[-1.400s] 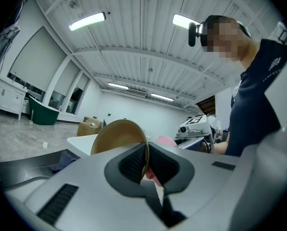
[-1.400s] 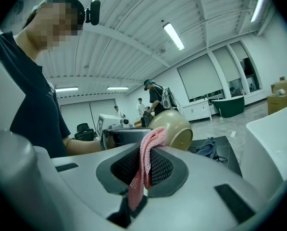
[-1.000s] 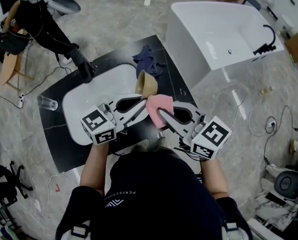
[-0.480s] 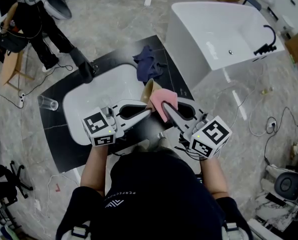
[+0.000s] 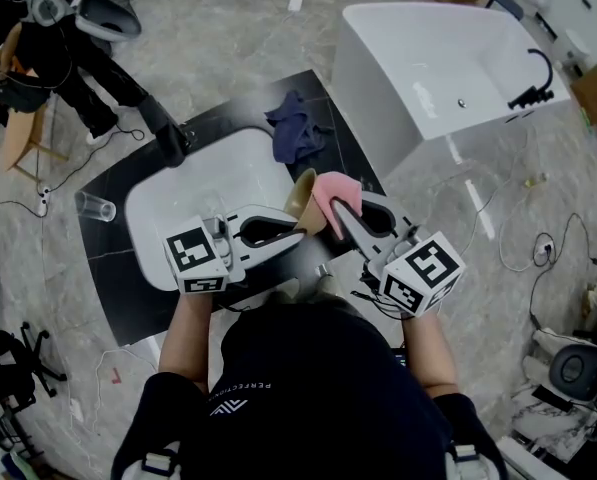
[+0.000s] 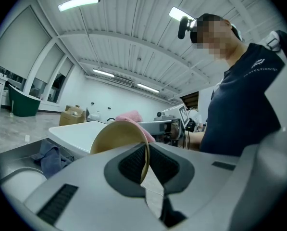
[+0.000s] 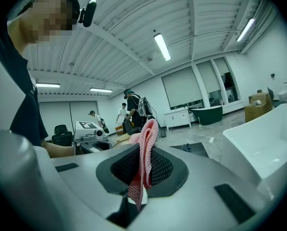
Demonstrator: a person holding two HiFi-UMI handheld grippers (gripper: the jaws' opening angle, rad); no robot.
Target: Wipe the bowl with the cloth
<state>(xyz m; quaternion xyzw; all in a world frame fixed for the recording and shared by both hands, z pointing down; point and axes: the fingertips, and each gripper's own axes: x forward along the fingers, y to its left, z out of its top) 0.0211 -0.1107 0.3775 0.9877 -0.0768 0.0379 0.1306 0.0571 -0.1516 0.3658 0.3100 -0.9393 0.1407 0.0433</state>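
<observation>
A tan bowl (image 5: 303, 198) hangs on edge above the white sink (image 5: 178, 198), its rim pinched in my left gripper (image 5: 300, 224), which is shut on it. In the left gripper view the bowl (image 6: 119, 138) stands upright between the jaws. My right gripper (image 5: 334, 208) is shut on a pink cloth (image 5: 334, 189), which lies against the bowl's right side. In the right gripper view the pink cloth (image 7: 145, 153) hangs folded between the jaws of the right gripper (image 7: 144, 170). In the left gripper view the cloth (image 6: 133, 117) peeks over the bowl's rim.
A dark blue rag (image 5: 296, 128) lies on the black counter (image 5: 118, 298) behind the sink. A clear glass (image 5: 95, 206) stands at the counter's left. A black faucet (image 5: 168, 133) rises at the sink's far rim. A white bathtub (image 5: 438, 78) stands to the right. People stand at upper left.
Both grippers have moved slightly to the right and away from me with the bowl and cloth. The cloth has shifted from the bowl's near side to its right side. The people at upper left have moved.
</observation>
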